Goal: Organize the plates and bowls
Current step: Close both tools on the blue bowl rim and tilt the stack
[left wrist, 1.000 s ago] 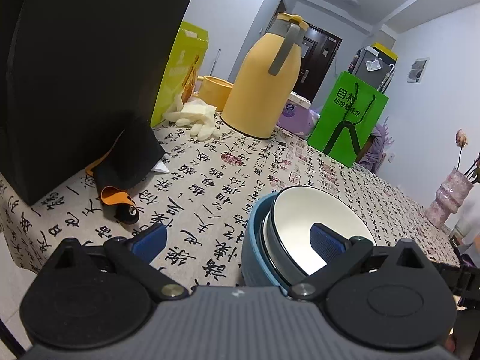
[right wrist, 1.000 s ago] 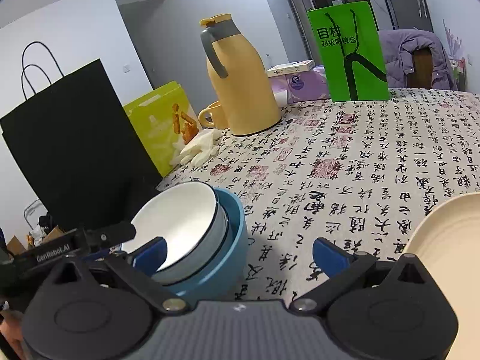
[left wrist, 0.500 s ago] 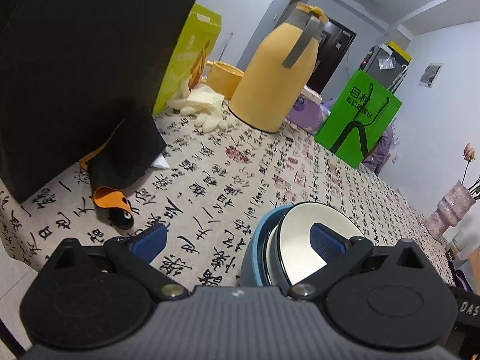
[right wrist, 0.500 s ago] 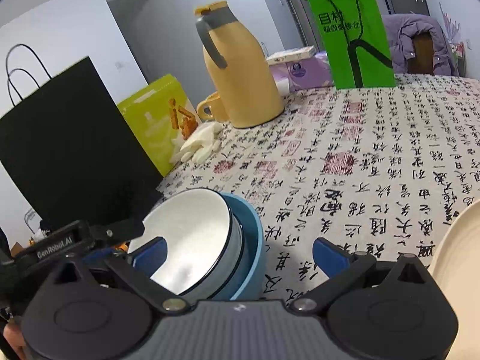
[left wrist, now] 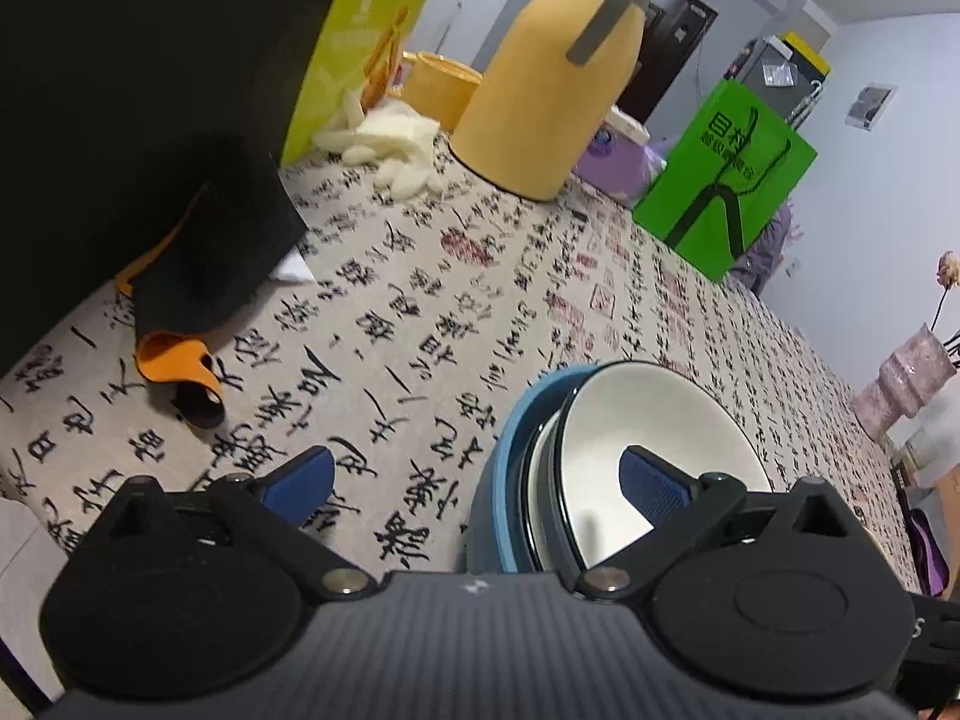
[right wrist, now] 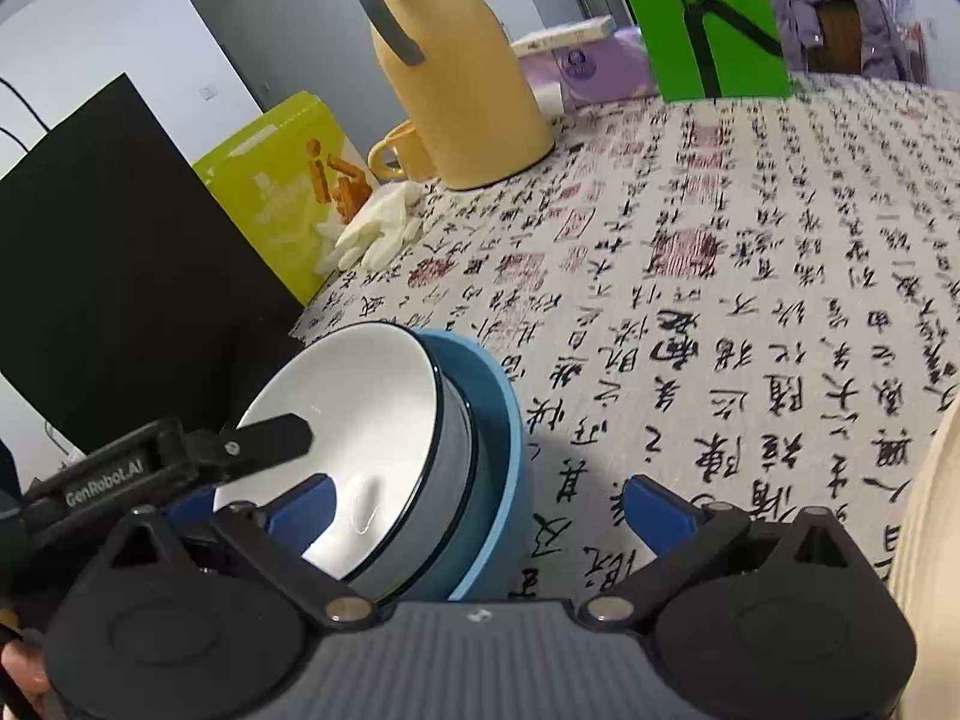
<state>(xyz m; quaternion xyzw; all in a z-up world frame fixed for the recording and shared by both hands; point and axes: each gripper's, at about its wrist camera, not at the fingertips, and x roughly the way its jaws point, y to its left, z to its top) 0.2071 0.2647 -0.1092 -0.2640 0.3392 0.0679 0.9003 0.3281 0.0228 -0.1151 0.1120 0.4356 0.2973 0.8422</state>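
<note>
A white bowl (left wrist: 654, 438) with a dark rim sits tilted inside a larger blue bowl (left wrist: 498, 480), the nested pair standing on a tablecloth (left wrist: 420, 312) printed with black and red calligraphy, near the table's front edge. At the right margin of the right wrist view, a cream plate (right wrist: 930, 540) shows only its curved edge. Behind the bowls stand a yellow thermos jug (left wrist: 546, 84) with a grey handle, a yellow mug (right wrist: 402, 153), a lime-green box (right wrist: 282, 186), pale gloves (right wrist: 372, 234), a green paper bag (left wrist: 726, 180) and a lilac tissue pack (right wrist: 594, 66). A black paper bag (right wrist: 108, 252) rises just beside the bowls; a black and orange object (left wrist: 186, 360) lies at its foot. A pink vase (left wrist: 906, 378) stands far off.

The left gripper (left wrist: 474, 477) is spread wide and straddles the near wall of both bowls: one finger over the white interior, the other outside over the cloth; contact cannot be told. The right gripper (right wrist: 474, 507) likewise stands wide, its jaws having just been closing slightly, one blue pad (right wrist: 300, 510) over the white bowl, the other over bare cloth, pressing nothing.
</note>
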